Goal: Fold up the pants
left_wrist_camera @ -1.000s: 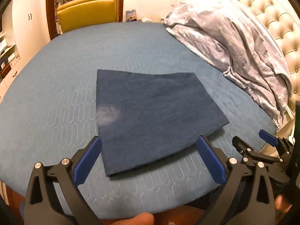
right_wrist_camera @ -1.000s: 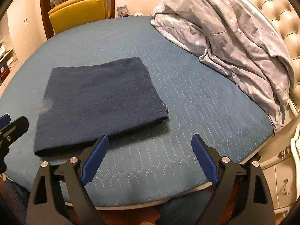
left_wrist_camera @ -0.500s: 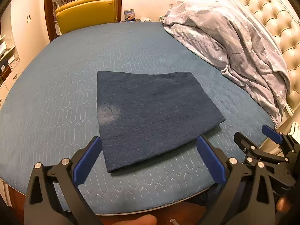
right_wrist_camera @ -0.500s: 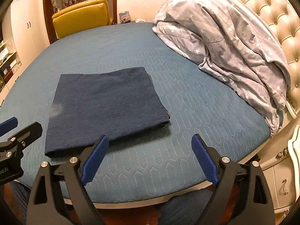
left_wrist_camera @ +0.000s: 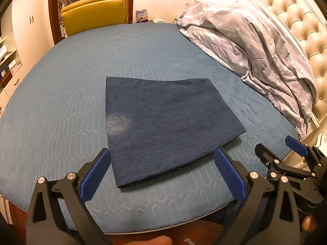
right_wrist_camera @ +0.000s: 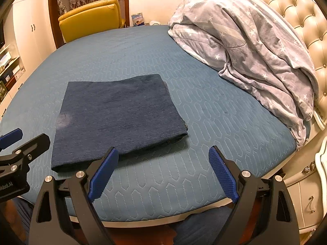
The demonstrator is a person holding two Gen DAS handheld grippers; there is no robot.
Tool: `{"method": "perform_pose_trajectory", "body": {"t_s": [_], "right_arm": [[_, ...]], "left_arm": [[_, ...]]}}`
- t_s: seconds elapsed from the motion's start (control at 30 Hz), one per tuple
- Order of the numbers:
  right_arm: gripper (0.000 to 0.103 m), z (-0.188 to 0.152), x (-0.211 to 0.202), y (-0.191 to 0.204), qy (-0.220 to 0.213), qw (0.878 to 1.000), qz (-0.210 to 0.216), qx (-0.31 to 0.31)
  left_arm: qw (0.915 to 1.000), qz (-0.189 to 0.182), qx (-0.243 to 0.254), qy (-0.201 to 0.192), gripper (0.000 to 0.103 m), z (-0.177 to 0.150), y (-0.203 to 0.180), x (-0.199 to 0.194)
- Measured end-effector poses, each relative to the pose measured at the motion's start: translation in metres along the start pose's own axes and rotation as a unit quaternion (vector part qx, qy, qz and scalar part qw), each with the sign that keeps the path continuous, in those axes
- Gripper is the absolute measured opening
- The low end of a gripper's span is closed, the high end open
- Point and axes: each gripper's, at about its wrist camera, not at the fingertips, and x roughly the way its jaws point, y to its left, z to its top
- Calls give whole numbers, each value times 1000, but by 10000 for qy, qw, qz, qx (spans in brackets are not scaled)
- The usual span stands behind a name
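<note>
Dark blue pants (left_wrist_camera: 167, 126) lie folded into a flat, roughly square stack on the blue quilted bed (left_wrist_camera: 61, 106); they also show in the right wrist view (right_wrist_camera: 120, 118). My left gripper (left_wrist_camera: 163, 173) is open and empty, held just short of the stack's near edge. My right gripper (right_wrist_camera: 163, 171) is open and empty, near the stack's near right corner, above the bed's front edge. The right gripper also shows in the left wrist view (left_wrist_camera: 282, 151). The left gripper shows at the left edge of the right wrist view (right_wrist_camera: 22, 140).
A crumpled grey star-print duvet (left_wrist_camera: 255, 47) lies along the right side against a tufted cream headboard (left_wrist_camera: 302, 20). A yellow armchair (left_wrist_camera: 94, 12) stands beyond the far edge. White cupboards (left_wrist_camera: 26, 30) line the left. A nightstand (right_wrist_camera: 306, 194) stands at right.
Both grippers have drawn back slightly toward the bed's front edge and risen a little; the folded pants lie still and both stay open.
</note>
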Motion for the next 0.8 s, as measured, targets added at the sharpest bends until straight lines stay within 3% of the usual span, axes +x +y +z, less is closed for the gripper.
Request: {"method": "perform_pose_trajectory", "body": {"t_s": [0.57,0.8], "right_arm": [[86,-2,0,0,24,10000,-1,27],[86,-2,3,-1,64,10000,-7,33]], "left_arm": [[10000,-14,22,-10,101,0,-2,-1],[9998,34,70,-197,101,1,-5,2]]}}
